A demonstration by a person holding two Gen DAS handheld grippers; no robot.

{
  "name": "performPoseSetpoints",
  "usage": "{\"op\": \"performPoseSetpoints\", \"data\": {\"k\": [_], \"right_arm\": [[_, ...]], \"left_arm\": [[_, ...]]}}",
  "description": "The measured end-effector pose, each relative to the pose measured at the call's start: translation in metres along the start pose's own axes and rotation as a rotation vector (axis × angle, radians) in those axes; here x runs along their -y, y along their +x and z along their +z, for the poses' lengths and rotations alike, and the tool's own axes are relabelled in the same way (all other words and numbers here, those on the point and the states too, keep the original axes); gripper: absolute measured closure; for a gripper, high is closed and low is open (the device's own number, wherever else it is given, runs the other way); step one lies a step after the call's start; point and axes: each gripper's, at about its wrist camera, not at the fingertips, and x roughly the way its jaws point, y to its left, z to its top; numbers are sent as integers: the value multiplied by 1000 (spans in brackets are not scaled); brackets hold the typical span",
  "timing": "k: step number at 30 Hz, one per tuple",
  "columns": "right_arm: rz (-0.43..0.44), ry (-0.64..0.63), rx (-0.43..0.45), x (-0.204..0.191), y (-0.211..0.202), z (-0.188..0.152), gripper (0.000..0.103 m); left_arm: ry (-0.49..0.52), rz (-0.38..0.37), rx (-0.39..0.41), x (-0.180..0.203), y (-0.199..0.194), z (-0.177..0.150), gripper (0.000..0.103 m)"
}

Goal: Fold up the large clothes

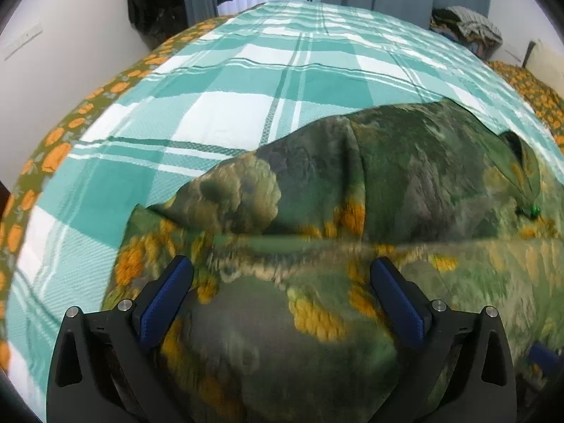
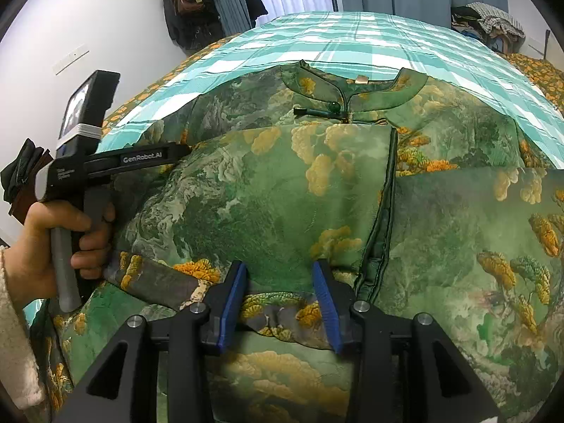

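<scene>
A green dress (image 2: pixel 268 194) printed with orange and yellow trees lies on the teal checked bedspread (image 2: pixel 370 38). Its stand collar (image 2: pixel 352 88) and green bead button (image 2: pixel 334 107) face away from me. One panel is folded up towards the collar, its dark piped edge (image 2: pixel 384 211) running down the middle. My right gripper (image 2: pixel 280 268) hovers low over the near hem, its jaws partly apart; a strip of hem lies between the pads, unpressed. My left gripper (image 1: pixel 282 264) stands wide open over the blurred dress (image 1: pixel 387 176), holding nothing. A person's hand (image 2: pixel 70 225) holds its handle at the dress's left side.
An orange-flowered sheet (image 1: pixel 53 148) edges the bed on the left and also shows at the far right (image 2: pixel 535 70). A white wall (image 1: pixel 63 56) runs close along the left. Dark clothes (image 2: pixel 187 10) hang by the curtains, and a clothes pile (image 2: pixel 490 17) sits beyond the far right corner.
</scene>
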Motion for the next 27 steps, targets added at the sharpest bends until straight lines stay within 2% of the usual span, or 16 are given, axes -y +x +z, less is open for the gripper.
{"op": "performPoseSetpoints", "data": {"k": [3,6,8,9,12,15,18,20,23,27], "right_arm": [[28,41,-5,3,-13,4,62],[79,98,-17,10,-47,7,62],[76,120,-15,16,-78,2,52],[59,119,-12,17,-91,-4,51],[-25,84,-59,29,-125,-40,51],[-86,64,-140,36,-154,-99,51],[-112,82,-200,37,-176,-155,50],[-117,118,-210,38,-193,-188,50],[-125,184,-187,40,-223,-217,50],[-148,256,-121,60,-267,-228,50]], "left_arm": [[63,4,-3,4,-33,-11,3],[140,-75,14,5,-83,-36,3],[199,-118,16,6,-116,-63,3],[225,-132,8,6,-129,-76,3],[296,-165,-33,8,-160,-124,3],[337,-194,-96,7,-182,-173,3],[330,-216,-167,1,-199,-213,3],[315,-214,-195,-7,-212,-230,3],[276,-189,-167,-25,-242,-240,3],[138,-174,-112,-73,-265,-228,2]]}}
